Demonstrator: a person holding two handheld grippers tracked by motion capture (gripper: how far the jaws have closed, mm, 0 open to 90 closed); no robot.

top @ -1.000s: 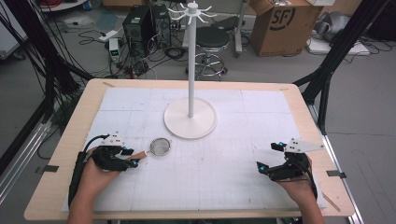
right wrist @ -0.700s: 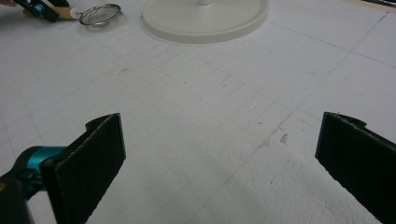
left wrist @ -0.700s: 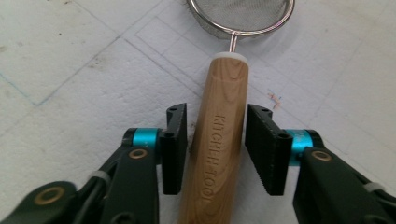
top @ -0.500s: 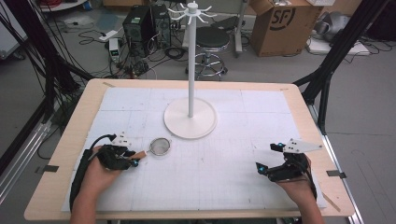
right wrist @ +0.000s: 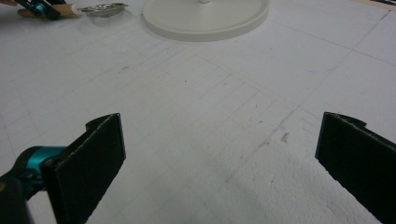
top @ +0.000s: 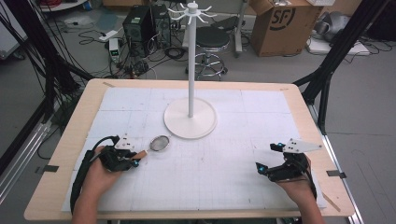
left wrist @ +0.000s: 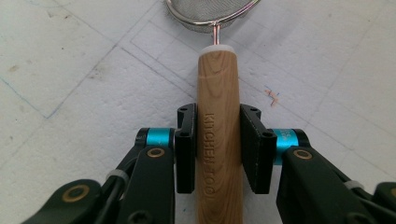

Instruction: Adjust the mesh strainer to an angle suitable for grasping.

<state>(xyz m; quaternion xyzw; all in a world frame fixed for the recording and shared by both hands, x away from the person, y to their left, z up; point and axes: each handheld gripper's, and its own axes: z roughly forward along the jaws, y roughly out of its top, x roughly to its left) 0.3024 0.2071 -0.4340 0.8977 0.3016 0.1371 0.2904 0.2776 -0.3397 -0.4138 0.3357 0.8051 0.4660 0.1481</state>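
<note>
white stand [top: 190,119] with its tall pole parked mid-table at the back, small strainer [top: 159,143] lying just off its base on the left, wide open mat [top: 224,182] between both hands, right side totally passable

I see my left gripper [left wrist: 218,149] in black with turquoise collars and brass-coloured rivets, and between its pads a pale wooden handle [left wrist: 218,116] with brown grain, stamped lettering and a white cap; ahead of it the strainer [left wrist: 212,11] is silver mesh. Under both grippers lies a white mat [top: 224,172] ruled with a faint grid on a light wood table [top: 79,121]. My right gripper [right wrist: 219,158] has black pads; the stand [top: 190,116] beyond is cream-white
</note>
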